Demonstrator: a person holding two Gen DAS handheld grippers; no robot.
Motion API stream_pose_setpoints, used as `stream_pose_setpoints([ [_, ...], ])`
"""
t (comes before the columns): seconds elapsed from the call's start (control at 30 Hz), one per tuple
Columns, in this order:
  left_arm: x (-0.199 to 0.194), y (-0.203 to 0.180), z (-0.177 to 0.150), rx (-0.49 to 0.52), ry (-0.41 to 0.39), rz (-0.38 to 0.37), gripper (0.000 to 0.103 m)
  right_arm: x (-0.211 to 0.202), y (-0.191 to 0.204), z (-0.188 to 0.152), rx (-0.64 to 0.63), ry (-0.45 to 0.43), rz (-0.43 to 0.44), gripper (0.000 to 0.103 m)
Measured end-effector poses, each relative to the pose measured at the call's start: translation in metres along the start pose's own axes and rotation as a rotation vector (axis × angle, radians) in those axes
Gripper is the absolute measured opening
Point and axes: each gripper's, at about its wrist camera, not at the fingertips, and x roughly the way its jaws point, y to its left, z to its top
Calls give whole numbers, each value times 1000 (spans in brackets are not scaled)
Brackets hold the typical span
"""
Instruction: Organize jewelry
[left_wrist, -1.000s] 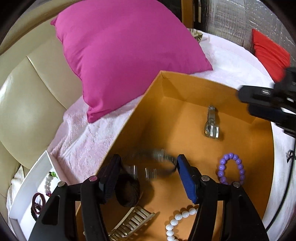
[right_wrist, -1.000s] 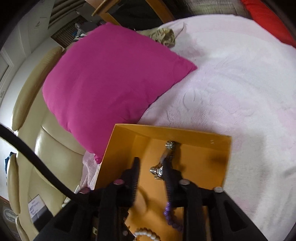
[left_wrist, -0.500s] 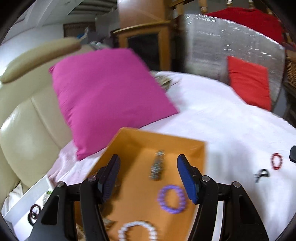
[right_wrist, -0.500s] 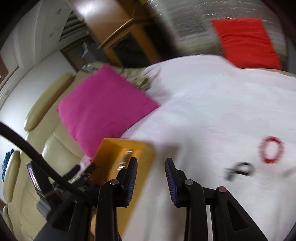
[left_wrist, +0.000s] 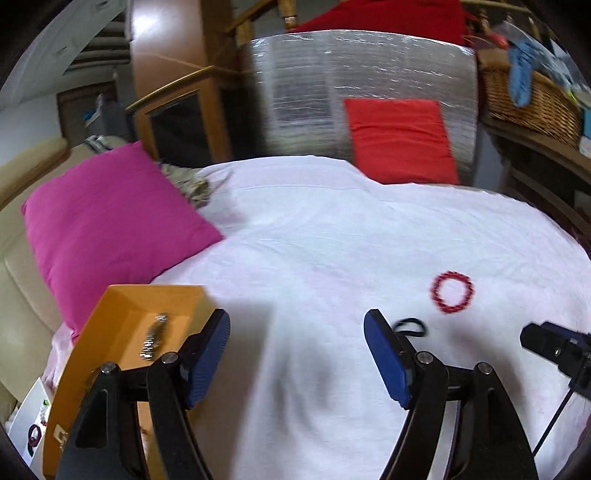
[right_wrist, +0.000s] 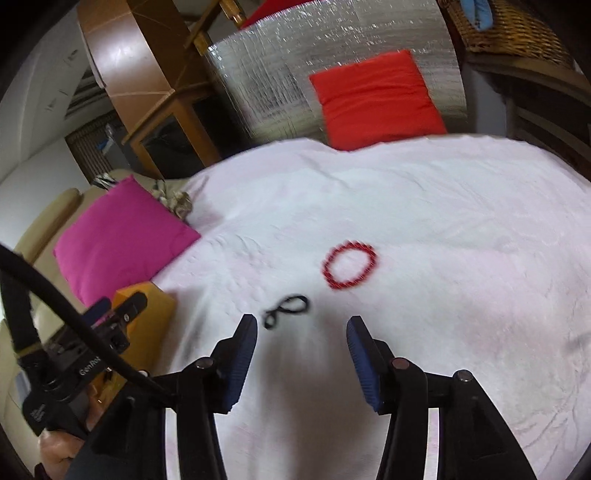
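Both grippers hang over a bed covered with a pale pink sheet (right_wrist: 424, 206). The left gripper (left_wrist: 297, 354) has its jaws wide apart with nothing between them; they have just been opening further. The right gripper (right_wrist: 301, 354) also has its jaws apart with only bare sheet between the blue pads (right_wrist: 240, 363), and they too have just been opening.

A red bead bracelet (right_wrist: 350, 264) lies flat on the sheet, near the middle of the bed, just ahead of the right gripper and a little to the right. A small black loop (right_wrist: 287, 309), maybe a hair tie, lies beside it, closer to the left pad of the right gripper; the two things do not touch.

An orange box (left_wrist: 122, 332) stands at the left edge of the bed, touching a pink pillow (left_wrist: 107, 229). A silver metal piece (left_wrist: 153, 338) lies inside the box. A red cushion (right_wrist: 373, 99) leans at the far edge of the bed.
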Motion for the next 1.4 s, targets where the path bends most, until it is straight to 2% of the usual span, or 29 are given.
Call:
stream_pose_setpoints([
  [0.2,6,-28,1,28,3,-7,76,-19,-23,6,26,-47,3,54],
  [0.43,15,-53,2,55,15,-16,76,-24,-29,10,26,-41,-5,54],
  [0.77,27,-57,1,51,43,-12,76,-16,-35,12,42,-21,-15,54],
  [1.4,27,-51,-2,55,45,-11,76,-6,-30,9,55,-7,-27,54],
])
